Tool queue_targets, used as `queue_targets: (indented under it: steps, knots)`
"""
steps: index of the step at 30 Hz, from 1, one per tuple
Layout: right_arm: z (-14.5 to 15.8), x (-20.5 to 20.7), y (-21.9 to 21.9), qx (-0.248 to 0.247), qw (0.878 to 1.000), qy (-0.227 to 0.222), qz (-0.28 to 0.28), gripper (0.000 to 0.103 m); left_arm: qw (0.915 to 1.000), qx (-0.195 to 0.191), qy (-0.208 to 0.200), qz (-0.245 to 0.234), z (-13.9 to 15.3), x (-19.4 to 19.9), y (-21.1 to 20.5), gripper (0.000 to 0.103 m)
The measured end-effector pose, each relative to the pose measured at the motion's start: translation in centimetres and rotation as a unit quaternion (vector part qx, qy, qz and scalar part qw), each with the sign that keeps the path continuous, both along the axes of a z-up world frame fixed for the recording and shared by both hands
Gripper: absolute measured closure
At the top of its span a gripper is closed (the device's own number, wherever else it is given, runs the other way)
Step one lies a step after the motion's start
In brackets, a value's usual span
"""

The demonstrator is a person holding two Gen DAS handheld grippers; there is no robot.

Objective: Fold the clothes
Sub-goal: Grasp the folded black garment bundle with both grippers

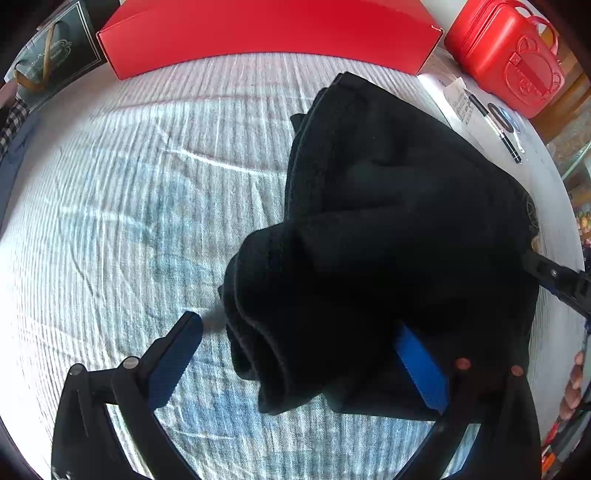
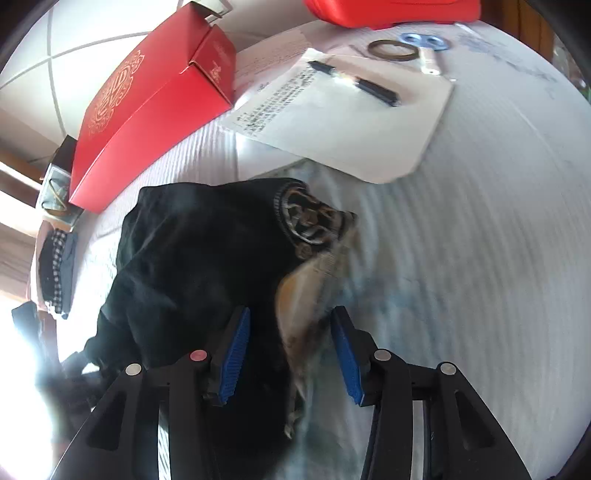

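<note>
Red box (image 1: 269,33) closed, contents unseen. My left gripper (image 1: 295,354) and right gripper (image 2: 290,354) both spread wide around the black garment (image 1: 399,221), unclamped.

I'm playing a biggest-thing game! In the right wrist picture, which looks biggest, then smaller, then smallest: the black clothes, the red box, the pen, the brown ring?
1. black clothes, though they lie nearest the camera
2. red box
3. pen
4. brown ring, looking only a little smaller than the pen
</note>
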State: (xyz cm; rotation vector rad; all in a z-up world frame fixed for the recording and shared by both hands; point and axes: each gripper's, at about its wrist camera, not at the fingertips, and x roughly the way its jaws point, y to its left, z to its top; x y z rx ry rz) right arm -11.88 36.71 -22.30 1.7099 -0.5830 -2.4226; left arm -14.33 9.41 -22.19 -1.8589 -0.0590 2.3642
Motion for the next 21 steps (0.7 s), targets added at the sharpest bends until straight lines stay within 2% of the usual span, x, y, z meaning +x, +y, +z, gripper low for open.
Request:
queue_targets:
  steps: [2,3,5,6,7,11,13,15,16,21]
  knots:
    - [0.0,-0.2,-0.6,0.019,1.000,0.008,0.006,0.054,1.0000,-0.001,-0.007,-0.006,0.1,-0.1,-0.1,0.002]
    - [0.0,-0.3,-0.9,0.029,0.999,0.011,0.011,0.056,1.0000,0.003,-0.006,-0.007,0.3,0.0,-0.1,0.007]
    - [-0.1,-0.3,-1.1,0.045,0.999,0.015,0.017,0.064,0.9998,0.014,0.002,-0.015,1.3,0.5,0.2,0.040]
    - [-0.1,-0.2,-1.0,0.051,0.998,0.018,0.020,0.066,0.9995,0.024,0.002,-0.021,1.6,0.8,0.5,0.051]
    - [-0.1,-0.2,-0.9,0.052,0.998,0.019,0.022,0.068,0.9989,0.041,0.001,-0.025,1.7,1.0,0.6,0.068]
    - [-0.1,-0.3,-0.8,0.059,0.998,0.018,0.027,0.071,0.9990,0.034,0.013,-0.028,2.1,1.5,0.9,0.068]
    - [-0.1,-0.3,-1.0,0.070,0.997,0.025,0.033,0.070,0.9985,0.046,0.011,-0.027,2.1,1.5,0.5,0.068]
    - [-0.1,-0.1,-0.8,0.060,0.997,0.032,0.030,0.067,0.9977,0.064,0.008,-0.022,2.1,1.4,-0.2,0.069]
    - [-0.1,-0.1,-0.7,0.053,0.998,0.034,0.028,0.063,0.9977,0.062,0.011,-0.026,2.1,1.6,-0.2,0.068]
    - [-0.2,-0.4,-0.3,0.030,0.999,0.026,0.004,0.060,0.9975,0.061,0.019,-0.028,1.8,1.6,0.1,0.068]
